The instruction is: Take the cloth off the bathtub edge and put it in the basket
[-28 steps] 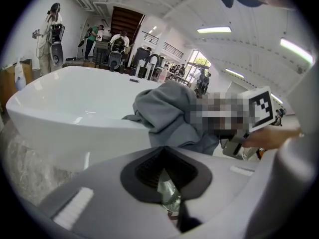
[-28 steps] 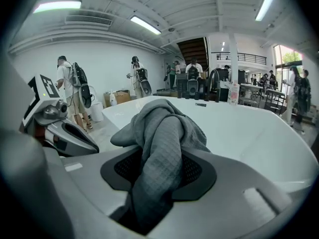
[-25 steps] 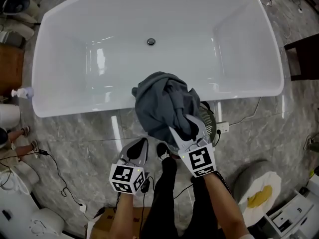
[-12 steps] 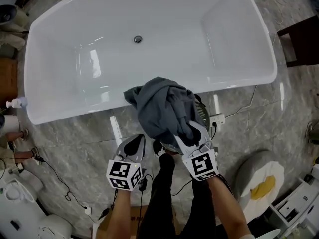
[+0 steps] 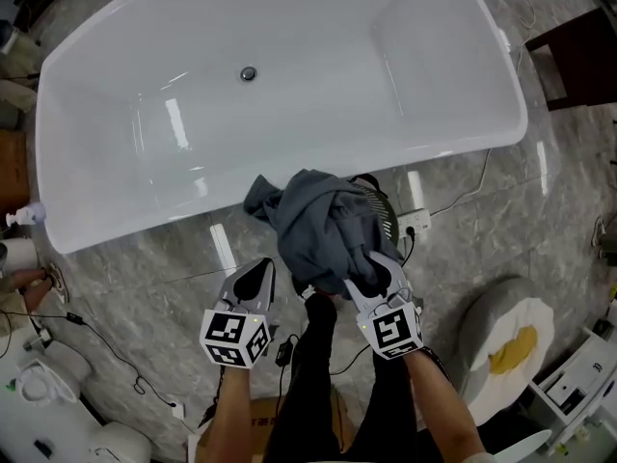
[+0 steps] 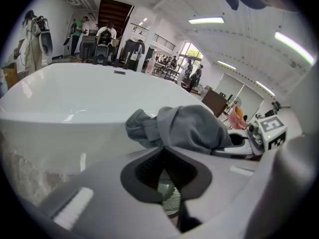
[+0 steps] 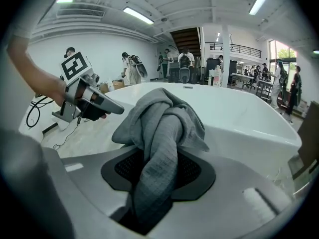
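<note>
while the right gripper [image 5: 369,276] is clamped on the grey cloth [image 5: 323,225], its jaws stand only narrowly apart, with a thick fold of the fabric pressed between the pads and running down into the gap. the cloth is bunched into a loose bundle, lifted just outside the near edge of the white bathtub [image 5: 318,85], about midway along that edge. most of it hangs over the dark slatted basket [image 5: 384,210], which stands on the marble floor [image 5: 145,297] close against the bathtub's near wall and shows only as a dark arc at the cloth's right side. whether the cloth's far corner touches the bathtub's edge cannot be told. the left gripper [image 5: 260,270] is a little further out from the bathtub than the cloth and to its left, pointing toward the near wall; its jaw tips meet and grip nothing. a white socket strip [image 5: 416,222] lies on the floor by the bathtub's near wall, just right of the basket.
</note>
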### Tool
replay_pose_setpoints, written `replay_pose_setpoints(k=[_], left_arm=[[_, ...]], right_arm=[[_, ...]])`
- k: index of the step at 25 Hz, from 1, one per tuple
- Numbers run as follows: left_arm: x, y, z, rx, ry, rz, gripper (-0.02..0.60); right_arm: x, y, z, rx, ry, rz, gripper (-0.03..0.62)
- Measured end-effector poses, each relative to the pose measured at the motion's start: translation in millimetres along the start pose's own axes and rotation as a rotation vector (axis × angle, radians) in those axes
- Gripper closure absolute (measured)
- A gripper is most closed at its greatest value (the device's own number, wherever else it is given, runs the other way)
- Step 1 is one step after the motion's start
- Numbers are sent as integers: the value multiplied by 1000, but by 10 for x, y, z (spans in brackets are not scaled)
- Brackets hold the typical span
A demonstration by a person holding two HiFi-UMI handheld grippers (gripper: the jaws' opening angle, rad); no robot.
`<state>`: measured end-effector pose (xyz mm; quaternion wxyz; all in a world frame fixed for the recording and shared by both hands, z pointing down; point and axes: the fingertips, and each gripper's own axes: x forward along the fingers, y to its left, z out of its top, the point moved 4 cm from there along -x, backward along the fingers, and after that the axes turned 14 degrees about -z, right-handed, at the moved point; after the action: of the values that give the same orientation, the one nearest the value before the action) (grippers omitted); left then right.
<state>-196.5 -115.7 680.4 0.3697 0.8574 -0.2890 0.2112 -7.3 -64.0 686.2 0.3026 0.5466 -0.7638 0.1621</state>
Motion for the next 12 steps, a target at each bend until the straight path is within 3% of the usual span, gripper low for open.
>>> replay_pose_setpoints(k=[12], left_arm=[[78, -67, 6, 20, 21, -20, 525]], right_arm=[[-130, -63, -906, -8, 234, -22, 444]])
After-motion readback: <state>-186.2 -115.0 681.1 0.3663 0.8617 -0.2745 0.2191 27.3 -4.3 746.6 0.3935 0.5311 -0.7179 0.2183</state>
